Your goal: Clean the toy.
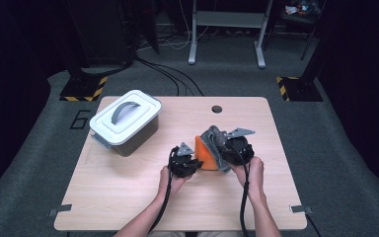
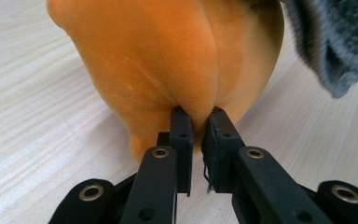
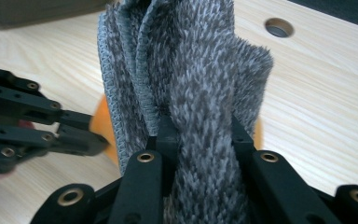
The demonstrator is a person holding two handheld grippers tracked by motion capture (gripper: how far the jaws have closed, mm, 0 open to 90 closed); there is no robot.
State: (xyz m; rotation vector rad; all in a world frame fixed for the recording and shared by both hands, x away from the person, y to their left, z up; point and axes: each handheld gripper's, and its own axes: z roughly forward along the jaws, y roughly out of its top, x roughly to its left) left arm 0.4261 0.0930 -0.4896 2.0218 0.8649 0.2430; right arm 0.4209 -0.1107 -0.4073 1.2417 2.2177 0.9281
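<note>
Sitting at the far left of the table [image 1: 128, 197], the lidded storage box [image 1: 124, 122] stays out of the work. Nearer the middle, the left gripper [image 2: 196, 114] is clenched on a pinch of the orange cloth [image 2: 168, 60], its jaws nearly together with a fold of fabric between the tips. The orange cloth bulges away from those jaws and rests on the tabletop just beyond them. To its right, touching it and draped partly over it, hangs the grey fuzzy cloth [image 3: 196, 79], which the right gripper [image 3: 200, 128] grasps in a thick bunch. The grey cloth's long axis runs upward from the right jaws, so separating the two cloths probably means pulling the hands apart sideways.
</note>
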